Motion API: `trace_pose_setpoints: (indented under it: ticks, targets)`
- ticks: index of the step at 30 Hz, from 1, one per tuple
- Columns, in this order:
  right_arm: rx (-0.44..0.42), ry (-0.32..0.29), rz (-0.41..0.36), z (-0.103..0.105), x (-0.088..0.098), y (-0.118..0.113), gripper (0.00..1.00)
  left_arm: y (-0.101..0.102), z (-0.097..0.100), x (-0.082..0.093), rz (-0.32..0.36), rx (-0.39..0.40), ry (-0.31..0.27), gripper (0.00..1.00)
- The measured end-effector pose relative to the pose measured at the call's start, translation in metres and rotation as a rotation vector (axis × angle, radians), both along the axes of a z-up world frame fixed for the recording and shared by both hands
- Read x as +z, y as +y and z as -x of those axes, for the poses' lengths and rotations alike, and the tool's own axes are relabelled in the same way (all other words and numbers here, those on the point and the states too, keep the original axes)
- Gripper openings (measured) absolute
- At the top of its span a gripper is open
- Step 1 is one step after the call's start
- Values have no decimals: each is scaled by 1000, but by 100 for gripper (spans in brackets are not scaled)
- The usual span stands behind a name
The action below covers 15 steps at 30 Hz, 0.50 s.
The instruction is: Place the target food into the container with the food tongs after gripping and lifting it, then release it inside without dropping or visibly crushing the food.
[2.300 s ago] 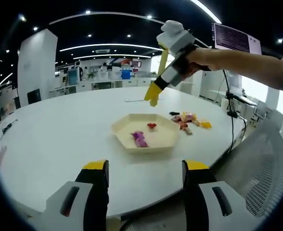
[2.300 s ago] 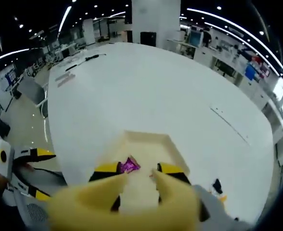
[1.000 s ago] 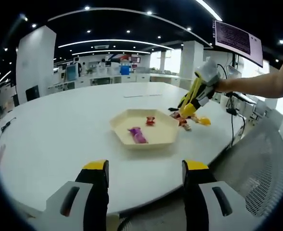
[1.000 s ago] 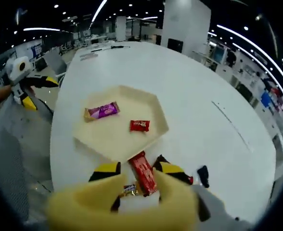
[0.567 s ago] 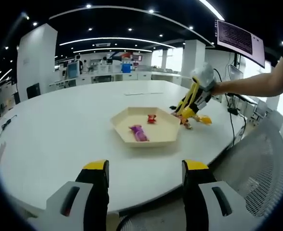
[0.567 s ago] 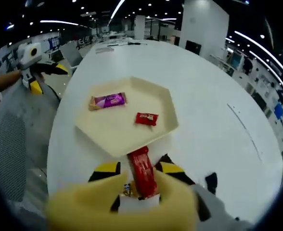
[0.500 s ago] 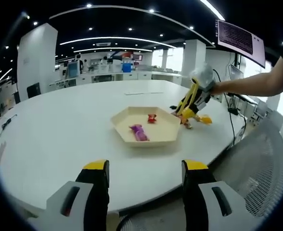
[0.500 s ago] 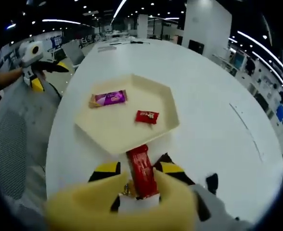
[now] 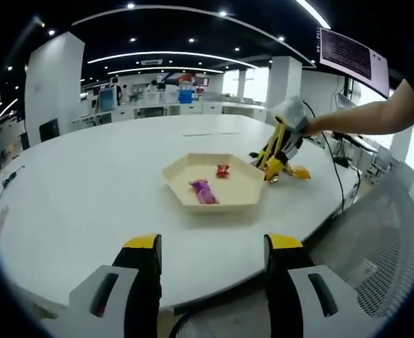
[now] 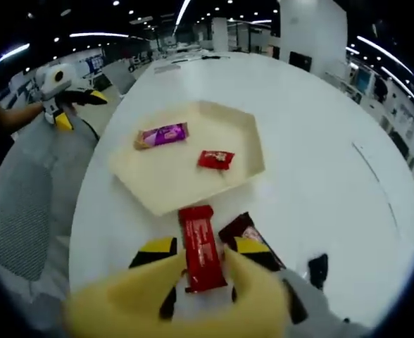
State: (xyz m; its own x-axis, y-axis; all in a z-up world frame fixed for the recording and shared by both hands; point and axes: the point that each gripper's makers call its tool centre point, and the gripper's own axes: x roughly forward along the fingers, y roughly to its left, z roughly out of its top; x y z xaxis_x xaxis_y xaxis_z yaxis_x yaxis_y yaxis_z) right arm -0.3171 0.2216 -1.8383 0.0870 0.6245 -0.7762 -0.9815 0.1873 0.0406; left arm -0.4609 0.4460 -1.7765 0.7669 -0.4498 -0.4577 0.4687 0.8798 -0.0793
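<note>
I have the long red wrapped bar (image 10: 201, 248) pinched between my right tongs (image 10: 205, 276), just short of the near edge of the cream hexagonal tray (image 10: 140, 179), so this looks like the grip-and-lift step. Next I judge I need to raise it over the rim, carry it forward above the tray floor, and ease open gently.

A purple wrapped sweet (image 10: 162, 134) and a small red sweet (image 10: 216, 160) lie in the tray; a dark wrapped bar (image 10: 251, 237) lies just right of mine on the white round desk (image 10: 320, 134).

The left gripper view adds the yellow packets (image 9: 296, 172) beside the tray (image 9: 182, 171), and my left tongs (image 9: 212, 274) hang open, empty, off the desk's (image 9: 73, 190) near edge. The right gripper view gives the close look at the grasp.
</note>
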Motion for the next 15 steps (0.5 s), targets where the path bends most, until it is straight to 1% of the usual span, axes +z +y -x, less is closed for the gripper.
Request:
trace_pose_setpoints:
  ticks: [3, 4, 5, 7, 9, 12, 13, 15]
  targets:
    - [12, 1, 34, 1, 0, 3, 29, 0, 0, 0, 0, 0, 0, 55]
    - [32, -8, 44, 1, -1, 3, 29, 0, 0, 0, -1, 0, 1, 55]
    - [47, -7, 47, 2, -1, 4, 29, 0, 0, 0, -2, 0, 1, 55]
    - [44, -7, 48, 2, -2, 3, 29, 0, 0, -1, -3, -2, 2, 55]
    - [39, 0, 37, 2, -2, 3, 29, 0, 0, 0, -2, -2, 1, 55]
    - [41, -5, 13, 2, -1, 1, 29, 0, 0, 0, -2, -1, 1, 54]
    - [29, -2, 8, 2, -1, 2, 29, 0, 0, 0, -2, -1, 1, 54]
    - [33, -6, 7, 3, -1, 3, 29, 0, 0, -1, -3, -2, 2, 54]
